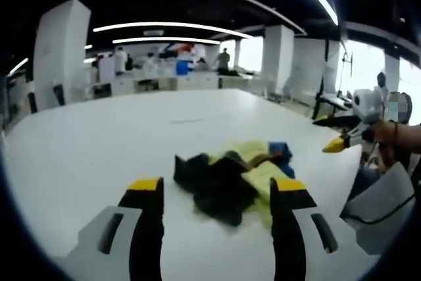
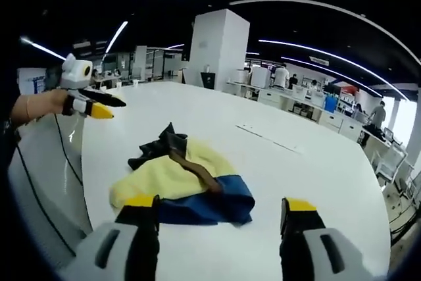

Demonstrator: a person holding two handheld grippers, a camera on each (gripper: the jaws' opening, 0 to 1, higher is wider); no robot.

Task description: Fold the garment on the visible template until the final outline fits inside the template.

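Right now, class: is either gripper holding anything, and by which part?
Nothing is held. The left gripper and right gripper are both open above the table, clear of the crumpled garment.

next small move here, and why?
Probably lower the left gripper onto the black edge of the garment to start spreading it. The garment lies crumpled in a black, yellow and blue heap on the table; both grippers are open, above it, empty, the right gripper over the blue end.

yellow-blue-black garment (image 2: 187, 185), white table (image 2: 309, 162)
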